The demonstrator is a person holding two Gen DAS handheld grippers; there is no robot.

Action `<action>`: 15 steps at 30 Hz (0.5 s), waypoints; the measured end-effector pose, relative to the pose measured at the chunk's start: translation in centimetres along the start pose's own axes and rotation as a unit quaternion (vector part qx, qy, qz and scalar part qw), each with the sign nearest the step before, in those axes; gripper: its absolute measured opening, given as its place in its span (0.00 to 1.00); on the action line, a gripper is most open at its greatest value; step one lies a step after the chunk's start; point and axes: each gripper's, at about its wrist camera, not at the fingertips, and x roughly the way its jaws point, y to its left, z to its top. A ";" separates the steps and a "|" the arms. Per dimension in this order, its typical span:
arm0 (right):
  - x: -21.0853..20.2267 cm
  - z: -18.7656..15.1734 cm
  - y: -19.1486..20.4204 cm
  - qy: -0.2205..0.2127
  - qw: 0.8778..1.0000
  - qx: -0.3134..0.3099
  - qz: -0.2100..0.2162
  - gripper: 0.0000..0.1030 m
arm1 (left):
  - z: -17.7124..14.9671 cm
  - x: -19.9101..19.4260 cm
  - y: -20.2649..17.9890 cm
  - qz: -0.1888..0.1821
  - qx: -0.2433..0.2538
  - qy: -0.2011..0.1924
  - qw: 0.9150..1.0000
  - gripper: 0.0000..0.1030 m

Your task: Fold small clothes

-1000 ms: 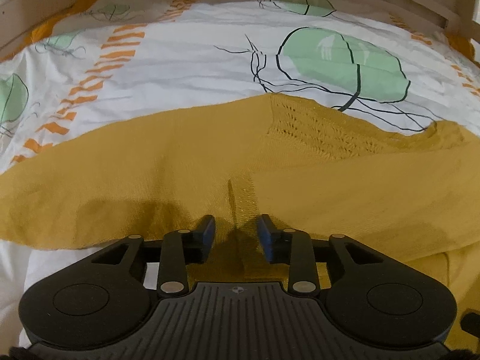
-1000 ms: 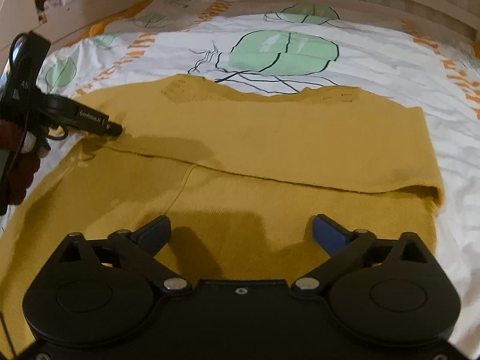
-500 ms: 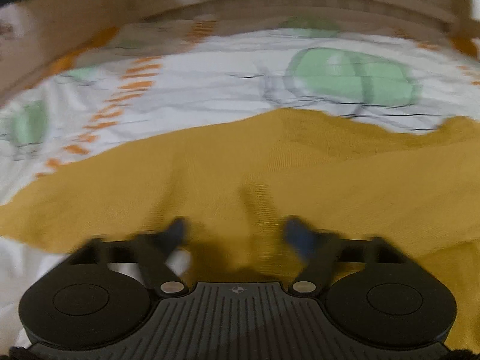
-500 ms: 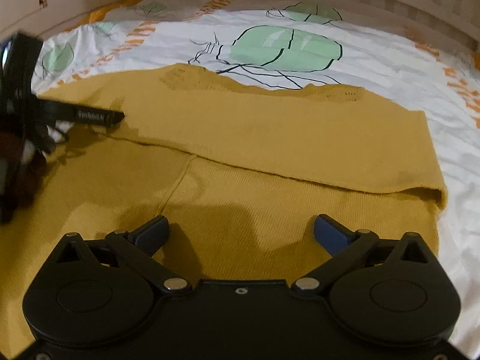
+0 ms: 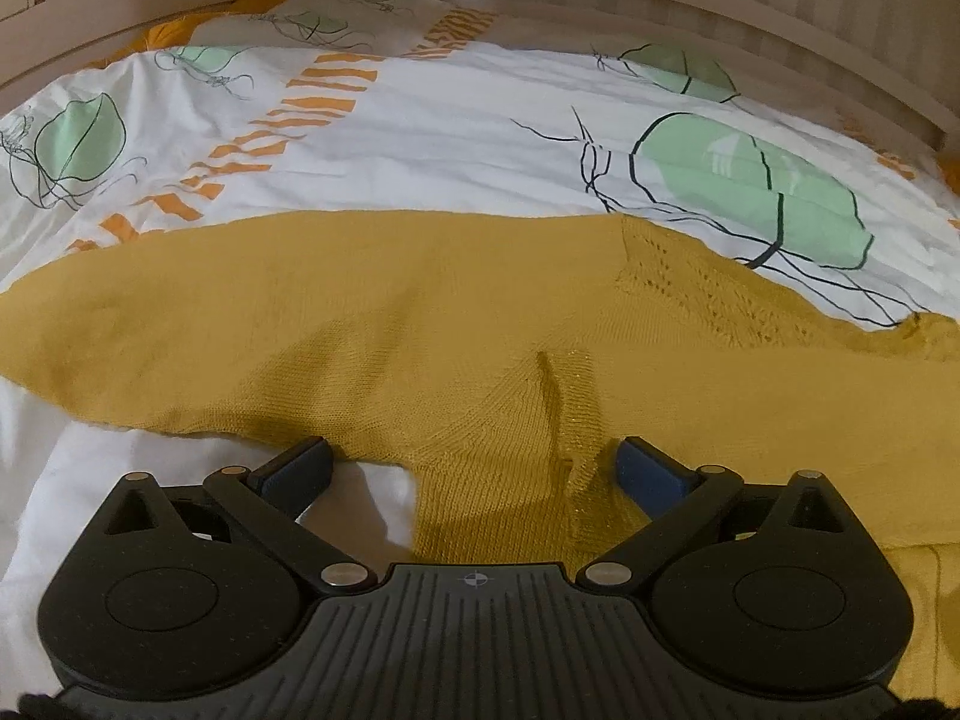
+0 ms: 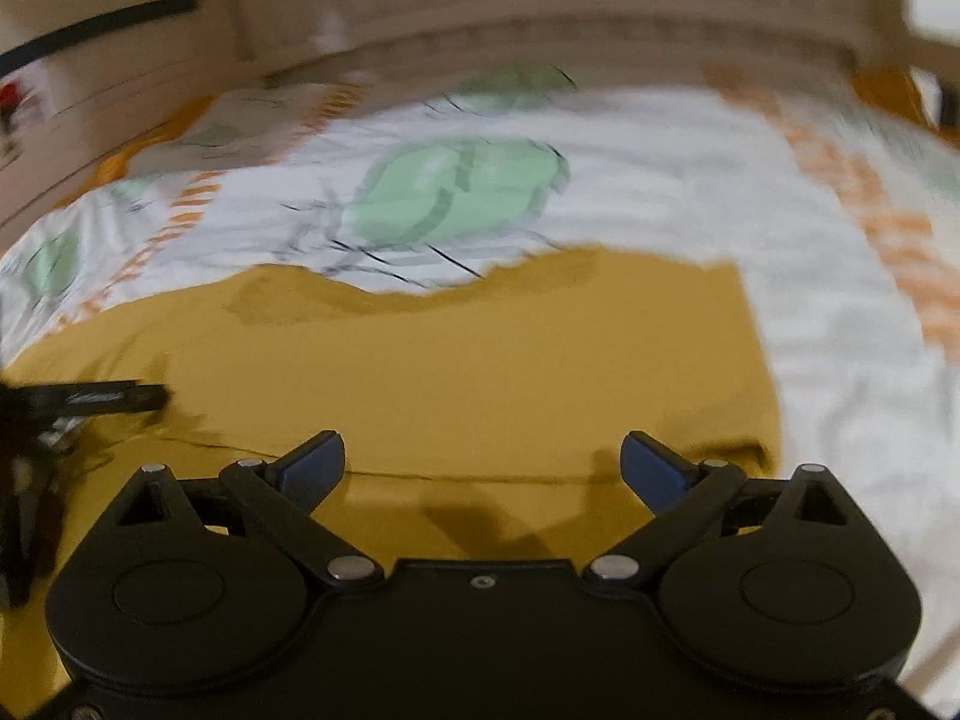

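One fold looks made so far, by our reading: the mustard knit sweater (image 5: 456, 306) lies flat on the bed's printed duvet (image 5: 420, 138), and in the right wrist view a straight crease line runs across it just ahead of the fingers, with an upper layer lying over a lower one. We judge the task partly done; the left sleeve and the final halving seem left.

On the left, our left hand-held gripper (image 5: 474, 471) stands wide, holding nothing. Its left finger sits over bare white duvet, just beside the sweater's lower edge; its right finger rests at a small raised pucker where the sleeve seam meets the body. The sleeve runs out to the left, spread flat, its far end reaching the frame's left side. The openwork neckline shows up and to the right, with duvet beyond it.

Moving right, our right hand-held gripper (image 6: 483, 468) is also wide and empty, hovering above the folded layer near the crease. That view is blurred, so we cannot tell fine detail. The sweater (image 6: 456, 360) ends in a clean vertical edge on the right, with a small tuck at its lower right corner.

Room is generous: open duvet lies beyond the sweater on the far side and to the right, up to the wooden bed frame (image 5: 690, 18). We see the other gripper's finger entering at the left of the right view, so the two should stay apart when the sleeve comes across.
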 end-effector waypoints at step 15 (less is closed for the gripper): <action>-1.0 -0.4 0.8 0.001 0.999 0.026 0.041 0.98 | 1.5 -4.1 10.5 -0.092 -0.125 0.024 0.988 0.99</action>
